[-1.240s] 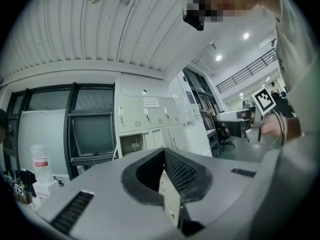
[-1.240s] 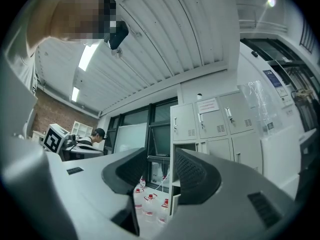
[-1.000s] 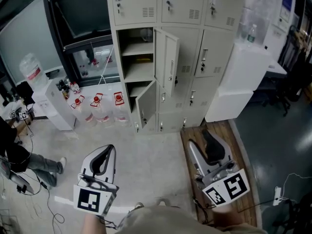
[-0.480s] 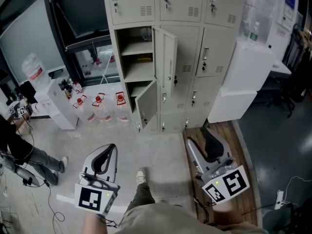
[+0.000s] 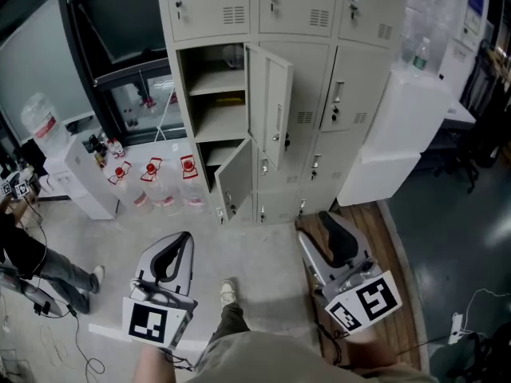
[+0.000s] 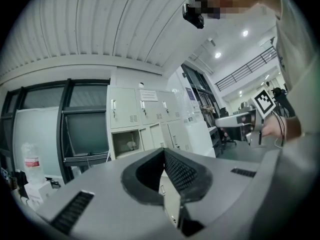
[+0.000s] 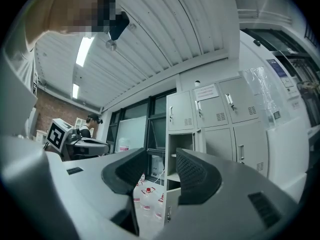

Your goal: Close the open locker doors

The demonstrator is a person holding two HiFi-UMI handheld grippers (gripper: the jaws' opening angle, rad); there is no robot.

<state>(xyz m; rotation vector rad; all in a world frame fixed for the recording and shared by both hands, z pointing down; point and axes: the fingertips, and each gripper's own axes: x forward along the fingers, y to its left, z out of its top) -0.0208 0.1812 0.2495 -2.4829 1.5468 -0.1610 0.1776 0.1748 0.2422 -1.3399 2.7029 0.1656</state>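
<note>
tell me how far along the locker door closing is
Nothing looks done yet: the upper door and the lower door both stand open. In hand: the left gripper, jaws together, and the right gripper, jaws apart and empty, are short of the lockers. Left to do: push both doors shut.

Lockers (image 5: 303,6) painted metal, matt beige; floor (image 5: 263,250) smooth grey, faint sheen; water bottles (image 5: 152,183) clear plastic.

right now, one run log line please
upper locker door: open | lower locker door: open | left gripper: shut, empty | right gripper: open, empty
</note>
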